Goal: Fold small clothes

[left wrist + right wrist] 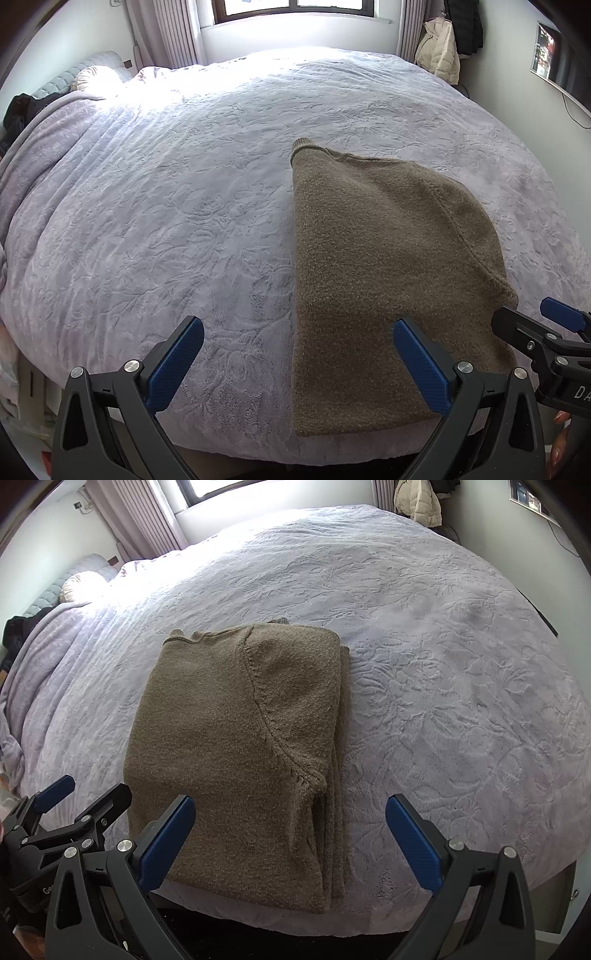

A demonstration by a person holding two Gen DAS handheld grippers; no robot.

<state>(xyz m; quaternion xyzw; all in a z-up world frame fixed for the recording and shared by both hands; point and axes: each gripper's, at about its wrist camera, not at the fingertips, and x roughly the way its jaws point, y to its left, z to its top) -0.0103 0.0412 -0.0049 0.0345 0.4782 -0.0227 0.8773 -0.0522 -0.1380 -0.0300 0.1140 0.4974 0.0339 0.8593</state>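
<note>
Folded sweater on bedspread

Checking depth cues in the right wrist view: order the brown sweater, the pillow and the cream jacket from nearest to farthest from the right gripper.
From the right gripper:
1. Brown sweater, folded, just ahead, left of centre.
2. Pillow, far left at the headboard.
3. Cream jacket, hanging beyond the bed, upper right.

My two wrist views sit low at the near edge of the bed, both facing the far window. The left one stands further left, the right one further right — both share the brown sweater and bedspread, seen close.
</note>
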